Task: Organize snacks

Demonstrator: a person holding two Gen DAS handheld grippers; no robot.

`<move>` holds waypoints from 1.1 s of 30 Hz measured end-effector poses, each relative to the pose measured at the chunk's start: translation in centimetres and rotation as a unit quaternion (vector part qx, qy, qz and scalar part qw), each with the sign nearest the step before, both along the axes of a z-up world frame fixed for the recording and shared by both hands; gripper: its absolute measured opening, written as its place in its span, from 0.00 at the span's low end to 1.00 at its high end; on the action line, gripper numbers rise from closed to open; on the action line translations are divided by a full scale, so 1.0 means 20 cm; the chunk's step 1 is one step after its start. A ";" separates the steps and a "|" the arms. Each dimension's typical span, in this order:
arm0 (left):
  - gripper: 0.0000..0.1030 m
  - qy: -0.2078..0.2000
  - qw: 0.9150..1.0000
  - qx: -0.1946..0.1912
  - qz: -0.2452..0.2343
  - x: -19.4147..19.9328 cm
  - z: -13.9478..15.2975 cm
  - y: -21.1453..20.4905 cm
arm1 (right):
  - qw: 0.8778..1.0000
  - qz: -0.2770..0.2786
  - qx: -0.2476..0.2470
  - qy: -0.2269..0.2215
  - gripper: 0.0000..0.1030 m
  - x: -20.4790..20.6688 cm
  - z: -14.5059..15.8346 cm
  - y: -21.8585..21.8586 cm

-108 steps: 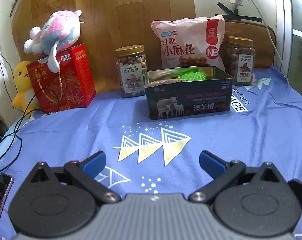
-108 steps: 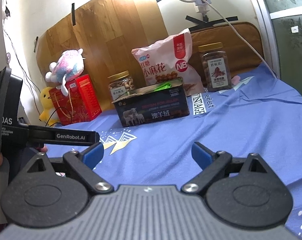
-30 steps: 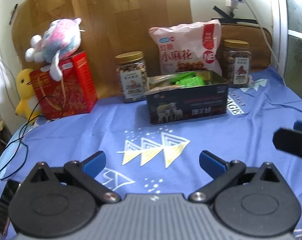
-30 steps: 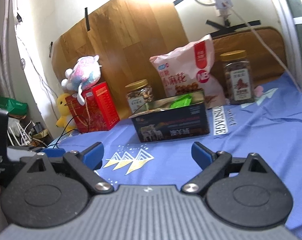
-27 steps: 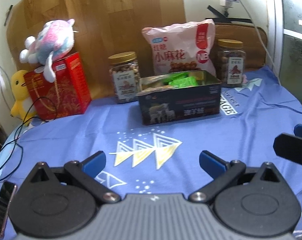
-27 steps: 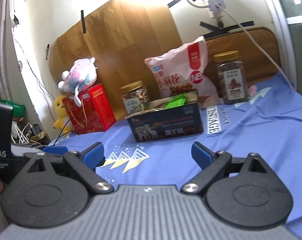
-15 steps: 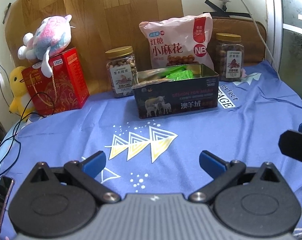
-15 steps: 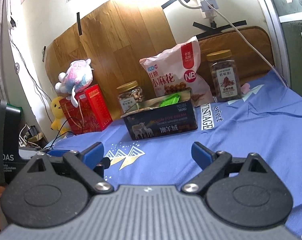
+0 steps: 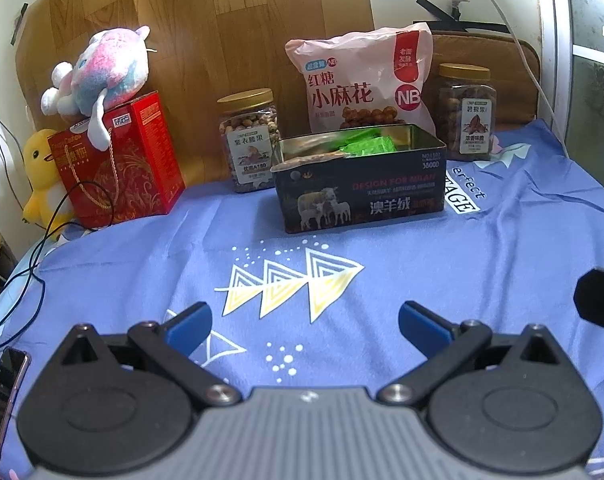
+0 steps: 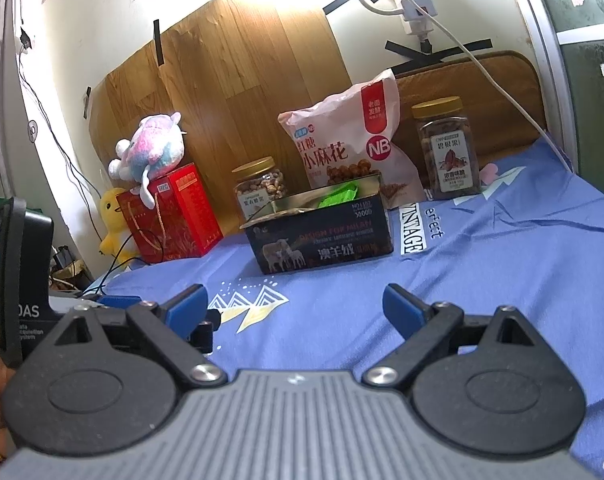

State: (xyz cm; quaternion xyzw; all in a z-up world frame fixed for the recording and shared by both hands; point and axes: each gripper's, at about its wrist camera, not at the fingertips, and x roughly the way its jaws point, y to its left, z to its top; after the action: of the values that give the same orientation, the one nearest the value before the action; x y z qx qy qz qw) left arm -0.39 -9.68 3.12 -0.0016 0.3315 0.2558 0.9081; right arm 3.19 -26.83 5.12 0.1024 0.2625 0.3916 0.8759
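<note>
- your left gripper (image 9: 304, 320) is spread wide, blue fingertips (image 9: 187, 322) well apart, holding nothing and hovering over the blue cloth (image 9: 482, 256).
- your right gripper (image 10: 293, 306) is likewise spread wide and empty, above the same cloth; its left fingertip overlaps the other gripper's body in the right wrist view.
- the dark tin (image 9: 360, 196) sits ahead of both grippers, well apart from the fingertips, past the yellow triangle print (image 9: 287, 280). it is open at the top, with green packets (image 9: 368, 145) inside.
- just behind the tin, the pink snack bag (image 9: 362, 80) stands upright against the wooden board.
- a gold-lidded nut jar (image 9: 249, 140) stands to the tin's left, and a second nut jar (image 9: 466, 112) to its right, near the bag.
- farther left you have a red gift box (image 9: 117, 160) with a pink plush toy (image 9: 97, 74) on top and a yellow duck toy (image 9: 41, 178) beside it.
- a phone (image 9: 1, 392) lies at the cloth's left edge, beside your left gripper.
</note>
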 end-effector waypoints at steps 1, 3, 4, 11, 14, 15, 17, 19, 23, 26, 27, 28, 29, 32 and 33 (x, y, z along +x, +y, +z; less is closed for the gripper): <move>1.00 0.000 1.000 0.000 0.000 0.00 0.00 0.00 | 1.000 0.000 0.000 0.001 0.93 0.00 0.00 0.00; 1.00 0.000 1.000 0.000 -0.001 0.00 0.00 0.00 | 1.000 -0.001 0.000 0.001 0.93 -0.01 0.00 0.00; 1.00 -0.001 1.000 0.000 -0.001 0.00 0.00 0.00 | 1.000 0.000 0.000 0.001 0.93 0.00 0.00 0.00; 1.00 -0.001 1.000 0.001 -0.003 -0.01 -0.01 0.00 | 1.000 0.001 0.001 0.001 0.93 -0.01 0.00 0.01; 1.00 0.000 1.000 -0.001 0.000 -0.01 -0.01 0.00 | 1.000 0.002 0.001 0.001 0.93 0.00 0.00 0.01; 1.00 0.000 1.000 -0.002 0.002 -0.01 -0.01 0.01 | 1.000 0.002 0.001 0.001 0.93 0.00 0.00 0.01; 1.00 0.000 1.000 -0.004 0.006 -0.02 -0.01 0.01 | 1.000 0.004 0.000 0.000 0.93 -0.01 0.00 0.01; 1.00 0.001 1.000 -0.006 0.008 -0.02 -0.01 0.02 | 1.000 0.006 -0.001 0.000 0.93 -0.01 0.00 0.01; 1.00 0.001 1.000 -0.007 0.009 -0.02 -0.01 0.02 | 1.000 0.007 -0.001 -0.001 0.93 -0.01 0.00 0.02; 1.00 0.001 1.000 -0.007 0.010 -0.02 -0.01 0.02 | 1.000 0.007 -0.002 -0.001 0.93 -0.01 0.01 0.02; 1.00 0.000 1.000 -0.007 0.010 -0.03 -0.01 0.02 | 1.000 0.008 -0.001 -0.002 0.93 -0.01 0.01 0.02; 1.00 0.000 1.000 -0.007 0.010 -0.03 -0.01 0.02 | 1.000 0.008 -0.001 -0.003 0.93 -0.01 0.01 0.02; 1.00 -0.001 1.000 -0.007 0.011 -0.03 -0.01 0.02 | 1.000 0.008 -0.001 -0.004 0.93 -0.01 0.01 0.02; 1.00 -0.001 1.000 -0.007 0.011 -0.04 -0.01 0.02 | 1.000 0.008 -0.001 -0.006 0.93 -0.01 0.02 0.02; 1.00 -0.001 1.000 -0.007 0.011 -0.04 -0.01 0.02 | 1.000 0.008 -0.001 -0.006 0.93 -0.01 0.02 0.02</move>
State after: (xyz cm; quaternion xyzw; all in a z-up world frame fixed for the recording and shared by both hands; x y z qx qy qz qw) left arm -1.23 -9.20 3.01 -0.0123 0.3321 0.2631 0.9057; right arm 2.91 -26.35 5.47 0.0968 0.2587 0.3986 0.8745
